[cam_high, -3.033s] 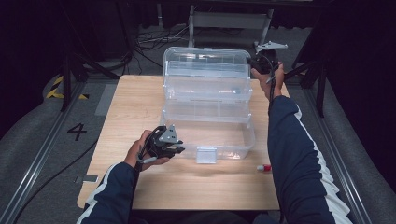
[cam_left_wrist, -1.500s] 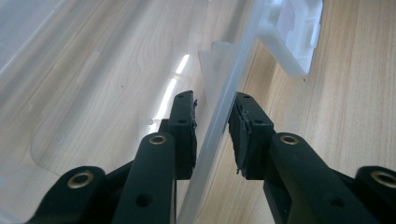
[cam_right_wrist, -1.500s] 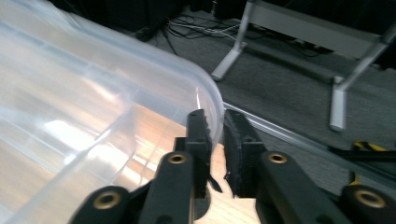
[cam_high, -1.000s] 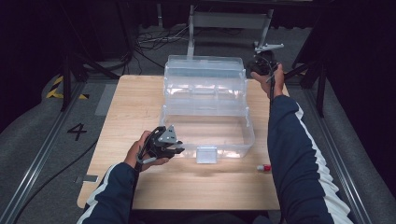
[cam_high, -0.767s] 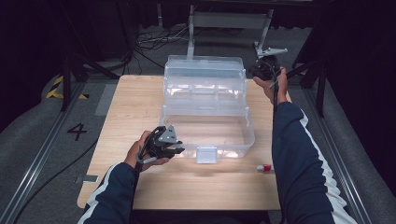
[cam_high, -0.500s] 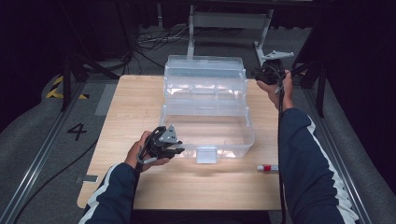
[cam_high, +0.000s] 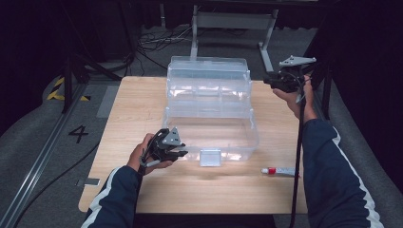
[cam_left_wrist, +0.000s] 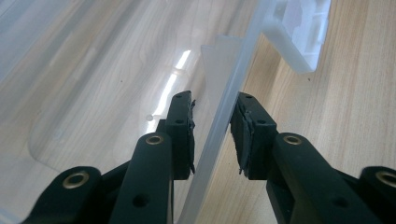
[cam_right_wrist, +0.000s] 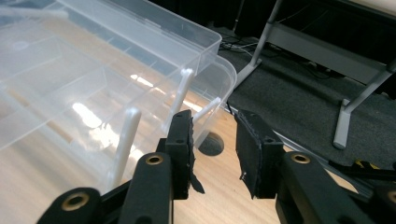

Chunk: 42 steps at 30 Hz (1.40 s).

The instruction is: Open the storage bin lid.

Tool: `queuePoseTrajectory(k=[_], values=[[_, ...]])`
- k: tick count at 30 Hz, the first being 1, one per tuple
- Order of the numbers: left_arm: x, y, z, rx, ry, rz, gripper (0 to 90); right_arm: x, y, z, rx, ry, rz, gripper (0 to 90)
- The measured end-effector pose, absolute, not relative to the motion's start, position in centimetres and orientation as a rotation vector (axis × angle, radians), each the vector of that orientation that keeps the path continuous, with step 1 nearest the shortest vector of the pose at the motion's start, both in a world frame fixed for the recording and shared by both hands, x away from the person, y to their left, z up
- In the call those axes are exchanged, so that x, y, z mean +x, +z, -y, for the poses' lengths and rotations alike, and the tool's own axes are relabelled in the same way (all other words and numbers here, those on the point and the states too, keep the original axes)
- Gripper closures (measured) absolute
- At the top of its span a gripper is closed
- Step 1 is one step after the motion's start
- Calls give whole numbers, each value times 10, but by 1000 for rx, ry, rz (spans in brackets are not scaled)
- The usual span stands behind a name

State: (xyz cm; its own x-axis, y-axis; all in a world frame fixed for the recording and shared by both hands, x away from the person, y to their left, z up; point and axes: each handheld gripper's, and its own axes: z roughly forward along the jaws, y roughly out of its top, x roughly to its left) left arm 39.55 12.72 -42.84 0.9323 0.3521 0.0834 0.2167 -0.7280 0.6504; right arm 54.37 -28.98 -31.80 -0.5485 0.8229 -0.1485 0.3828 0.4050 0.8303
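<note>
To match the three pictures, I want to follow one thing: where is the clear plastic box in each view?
High view: the clear plastic box stands mid-table.
Left gripper view: its front rim runs up between the left tongs.
Right gripper view: it lies upper left, beyond the right tongs.
Shared landmark: the wooden table top under it.

Clear, glossy plastic box – matt pale wood-grain table – black gripper pads, rough.
</note>
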Motion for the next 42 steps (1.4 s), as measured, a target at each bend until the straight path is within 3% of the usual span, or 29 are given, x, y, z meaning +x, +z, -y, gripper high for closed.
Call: queuePoseTrajectory(k=[20,42], values=[[394,-429,-126,2412,276,-409,691,511,-315,295,917,1035,-2210,556],[394,-429,-126,2410,287,-409,681,464,-335,302,781,893,-2400,520]])
